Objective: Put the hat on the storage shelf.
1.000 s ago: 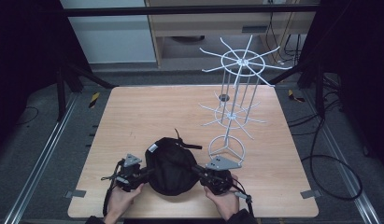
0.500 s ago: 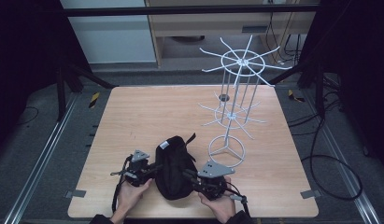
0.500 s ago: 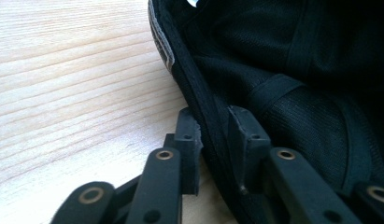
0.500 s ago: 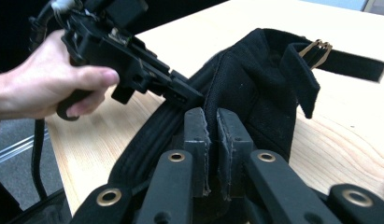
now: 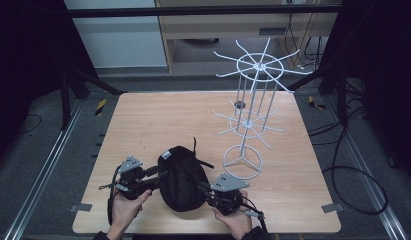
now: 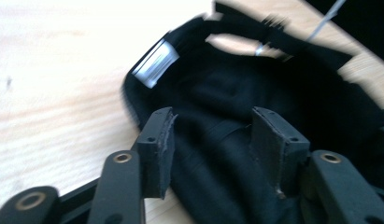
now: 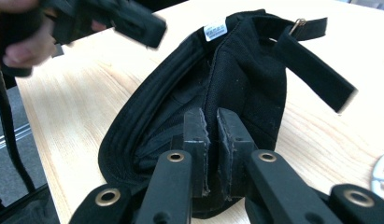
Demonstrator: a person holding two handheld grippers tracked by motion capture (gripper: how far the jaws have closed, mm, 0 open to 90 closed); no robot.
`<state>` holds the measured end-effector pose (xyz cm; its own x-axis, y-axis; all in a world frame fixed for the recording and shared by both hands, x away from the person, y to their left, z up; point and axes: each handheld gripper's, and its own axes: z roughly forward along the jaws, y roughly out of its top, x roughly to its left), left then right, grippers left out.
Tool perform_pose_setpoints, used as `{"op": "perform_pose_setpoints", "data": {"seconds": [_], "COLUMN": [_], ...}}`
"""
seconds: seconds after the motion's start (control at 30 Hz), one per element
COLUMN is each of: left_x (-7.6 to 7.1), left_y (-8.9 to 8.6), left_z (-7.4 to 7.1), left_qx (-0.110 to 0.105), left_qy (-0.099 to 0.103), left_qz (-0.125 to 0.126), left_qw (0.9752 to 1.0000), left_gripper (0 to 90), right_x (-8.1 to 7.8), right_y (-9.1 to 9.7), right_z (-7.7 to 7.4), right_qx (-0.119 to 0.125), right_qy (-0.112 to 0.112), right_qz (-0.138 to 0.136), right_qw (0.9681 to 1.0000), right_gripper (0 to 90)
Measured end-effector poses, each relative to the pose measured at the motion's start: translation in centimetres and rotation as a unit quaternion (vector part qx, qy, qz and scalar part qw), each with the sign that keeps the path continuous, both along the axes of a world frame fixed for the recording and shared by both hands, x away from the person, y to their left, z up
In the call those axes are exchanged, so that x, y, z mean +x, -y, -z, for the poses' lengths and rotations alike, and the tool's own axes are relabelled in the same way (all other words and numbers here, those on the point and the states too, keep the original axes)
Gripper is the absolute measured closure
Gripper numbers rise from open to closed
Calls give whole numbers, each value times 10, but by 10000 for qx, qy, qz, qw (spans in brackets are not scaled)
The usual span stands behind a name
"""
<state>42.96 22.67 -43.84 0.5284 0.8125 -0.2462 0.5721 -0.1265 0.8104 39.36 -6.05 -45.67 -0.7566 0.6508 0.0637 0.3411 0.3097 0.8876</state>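
A: Start at the right gripper (image 7: 209, 135); how do its jaws stand?

B: Pinched almost together on a fold of the black cap (image 7: 213, 93), near its edge; it is clenched on the cloth, and in the high view that right gripper (image 5: 208, 190) sits at the cap's near right side.

A: And the left gripper (image 6: 213, 135)?

B: Its jaws stand wide apart over the dark inside of the cap (image 6: 273, 107), with nothing pressed between the pads; released, I'd say; whether one pad brushes the cloth I cannot tell, the picture is blurred. From above, the left gripper (image 5: 155, 176) points in at the cap's left edge.

A: Where does the cap lie?

B: On the wooden table (image 5: 158, 120), near the person's edge, between the two grippers, upside down with its lining and white label (image 7: 215, 29) up and its strap with the metal buckle (image 7: 299, 22) at the far end; the wire rack (image 5: 253, 95) stands just beyond it to the right, its ring base near the cap but apart from it.

A: So which step is this?

B: I judge it the taking-hold step: one side gripped, the other not yet; the cap is not yet on the rack.

A: What does the next move call for?

B: Probably closing the left jaws on the rim opposite the right grip; then a level lift by both hands toward a rack prong, keeping the strap from snagging the wires.
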Motion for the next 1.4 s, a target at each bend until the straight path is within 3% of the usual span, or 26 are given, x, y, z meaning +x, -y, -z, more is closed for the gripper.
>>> {"op": "perform_pose_setpoints", "data": {"seconds": [0.1, 0.3, 0.53, 0.73, 0.93, 1.1, 1.23, 1.4], "left_x": [-3, 1, 4, 9, 15, 14, 12, 8], "left_y": [12, 34, 50, 66, 71, 68, 68, 66], "left_z": [-13, -20, -19, -15, -9, -8, -8, -12], "left_qx": [-156, -310, -218, -196, -96, -240, -281, -364], "left_qy": [176, 169, 169, 34, -132, -285, -276, -167], "left_qz": [162, 364, 460, 565, 429, 472, 575, 639], "left_qw": [9996, 9987, 9986, 9982, 9989, 9982, 9976, 9972], "left_gripper": [445, 410, 378, 374, 505, 674, 777, 819], "right_x": [-1, -1, -2, -2, -4, -3, -4, -6], "right_y": [-1, -2, -3, -5, -7, -8, -8, 4], "right_z": [1, 1, 1, 2, 2, 3, 1, -7], "right_qx": [14, 11, -3, -13, -34, -4, 151, 422], "right_qy": [-6, 4, -5, 7, 8, -34, -65, -33], "right_qz": [-44, -98, -138, -212, -279, -349, -492, -652], "right_qw": [10000, 10000, 9999, 9998, 9996, 9994, 9987, 9970], "right_gripper": [811, 804, 811, 813, 812, 791, 708, 635]}}
